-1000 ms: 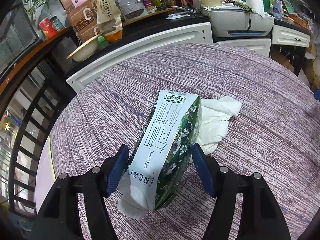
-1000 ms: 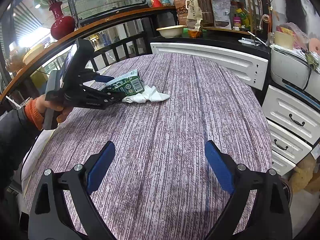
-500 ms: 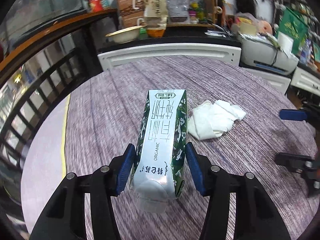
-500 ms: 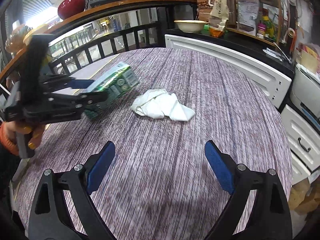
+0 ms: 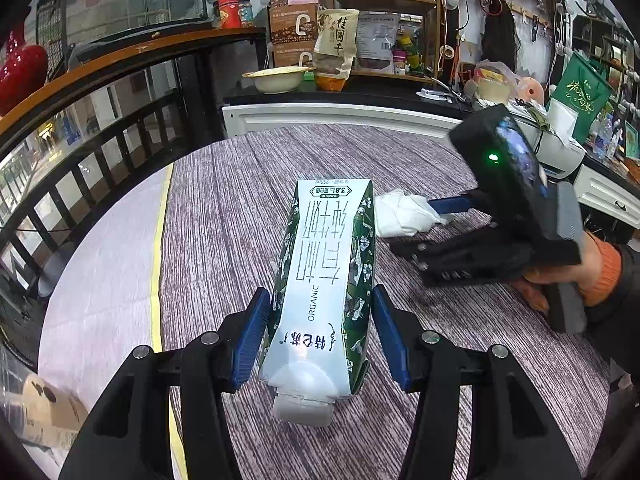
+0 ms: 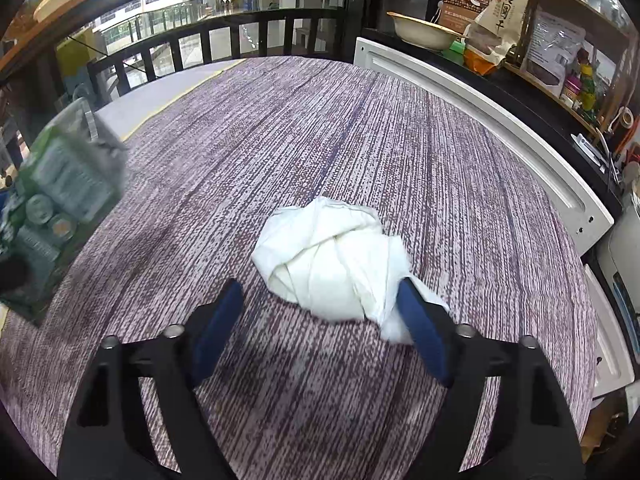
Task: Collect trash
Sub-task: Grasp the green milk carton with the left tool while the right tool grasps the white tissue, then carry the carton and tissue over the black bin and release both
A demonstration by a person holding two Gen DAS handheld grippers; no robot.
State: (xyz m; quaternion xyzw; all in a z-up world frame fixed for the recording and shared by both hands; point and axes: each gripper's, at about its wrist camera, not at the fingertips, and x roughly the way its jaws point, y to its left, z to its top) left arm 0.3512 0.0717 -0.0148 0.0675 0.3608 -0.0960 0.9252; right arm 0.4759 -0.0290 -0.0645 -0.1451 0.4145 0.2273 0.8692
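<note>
My left gripper [image 5: 318,330] is shut on a green and white milk carton [image 5: 326,276], squeezing its sides and holding it above the purple table [image 5: 224,216]. The carton shows blurred at the left of the right wrist view [image 6: 60,204]. A crumpled white tissue [image 6: 332,260] lies on the table; it also shows in the left wrist view [image 5: 404,212]. My right gripper [image 6: 320,320] is open, low over the table, with the tissue's near part between its blue pads [image 6: 424,340]. The right pad touches the tissue's edge.
A white cabinet panel [image 6: 480,116] borders the table's far side, with a cluttered black counter and a bowl [image 5: 278,78] behind. A black railing [image 6: 200,44] runs at the left. A cardboard box [image 5: 44,412] sits on the floor, low left.
My left gripper has lifted the carton and swung it left, away from the tissue. My right gripper has moved forward and down until the tissue lies between its open fingers.
</note>
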